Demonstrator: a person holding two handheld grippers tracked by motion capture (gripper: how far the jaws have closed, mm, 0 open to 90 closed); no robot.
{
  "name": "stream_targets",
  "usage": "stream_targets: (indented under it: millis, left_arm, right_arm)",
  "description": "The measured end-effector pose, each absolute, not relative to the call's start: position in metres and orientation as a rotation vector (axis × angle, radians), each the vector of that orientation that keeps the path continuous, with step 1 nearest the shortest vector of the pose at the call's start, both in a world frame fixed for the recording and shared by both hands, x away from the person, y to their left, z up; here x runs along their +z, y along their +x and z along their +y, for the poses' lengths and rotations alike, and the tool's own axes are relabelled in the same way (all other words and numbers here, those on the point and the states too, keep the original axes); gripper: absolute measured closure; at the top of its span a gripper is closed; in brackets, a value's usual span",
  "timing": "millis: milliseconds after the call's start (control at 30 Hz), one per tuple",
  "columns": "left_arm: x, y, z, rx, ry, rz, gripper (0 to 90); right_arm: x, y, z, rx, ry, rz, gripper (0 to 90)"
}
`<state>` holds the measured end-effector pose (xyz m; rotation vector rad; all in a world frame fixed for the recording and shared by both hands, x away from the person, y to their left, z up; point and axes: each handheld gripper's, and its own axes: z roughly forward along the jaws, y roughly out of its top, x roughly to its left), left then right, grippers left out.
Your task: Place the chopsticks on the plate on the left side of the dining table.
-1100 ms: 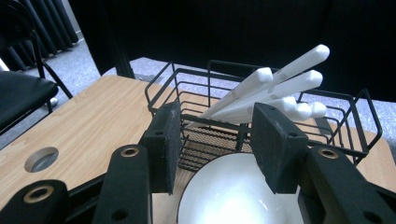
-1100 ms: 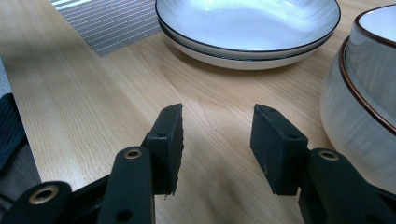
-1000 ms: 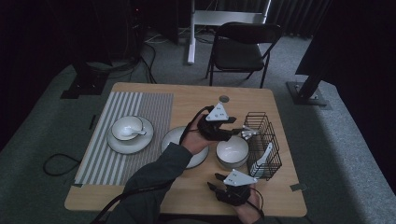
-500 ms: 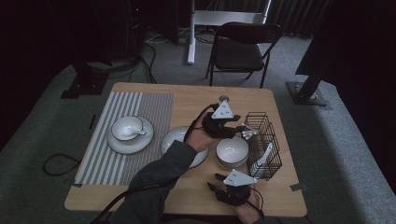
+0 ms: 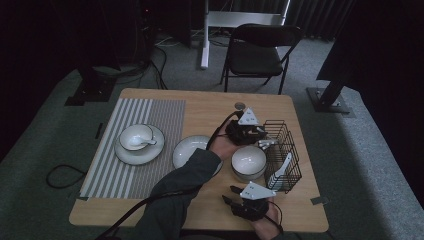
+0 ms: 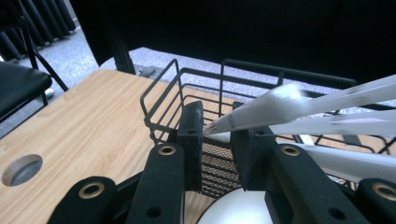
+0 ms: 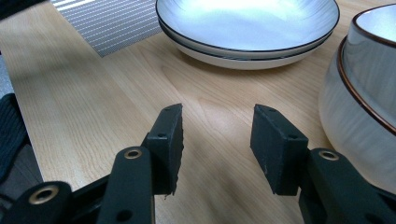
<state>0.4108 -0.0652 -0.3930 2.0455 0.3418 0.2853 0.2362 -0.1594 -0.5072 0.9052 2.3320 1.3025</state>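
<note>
Table (image 5: 200,107): light wood, with a striped mat (image 5: 150,107) on its left part.
Wire basket (image 5: 282,152): black, upright near the table's right edge, holding white utensils.
Plate (image 5: 187,150): white, shallow, at the centre, just beside the mat.
Bowl (image 5: 248,161): white, dark-rimmed, between the plate and the basket.
Your left gripper (image 6: 217,140): it reaches across to the basket's near rim. Its jaws have just been closing and now stand narrow around the tip of a white utensil handle (image 6: 261,109), which touches one pad; you cannot tell whether both pads press it.
Your right gripper (image 7: 217,140): it rests low over bare wood at the near edge, jaws spread with nothing between them, the bowl just beside it.
</note>
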Motion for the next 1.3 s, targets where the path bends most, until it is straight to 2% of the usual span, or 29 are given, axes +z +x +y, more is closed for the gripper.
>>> stream_targets:
  millis: [400,667,1300]
  left_arm:
    - [-0.402,0.421,-0.072,0.309,2.051,0.390,83.8]
    - [-0.394,0.417,-0.065,0.347,2.025,0.383,84.4]
    - [-0.342,0.388,-0.002,0.405,1.904,0.340,84.6]
  right_arm:
    - [-0.506,0.236,-0.162,1.323,0.919,2.327,53.4]
    - [-0.507,0.236,-0.161,1.320,0.916,2.330,53.4]
    - [-0.506,0.237,-0.158,1.319,0.912,2.334,53.4]
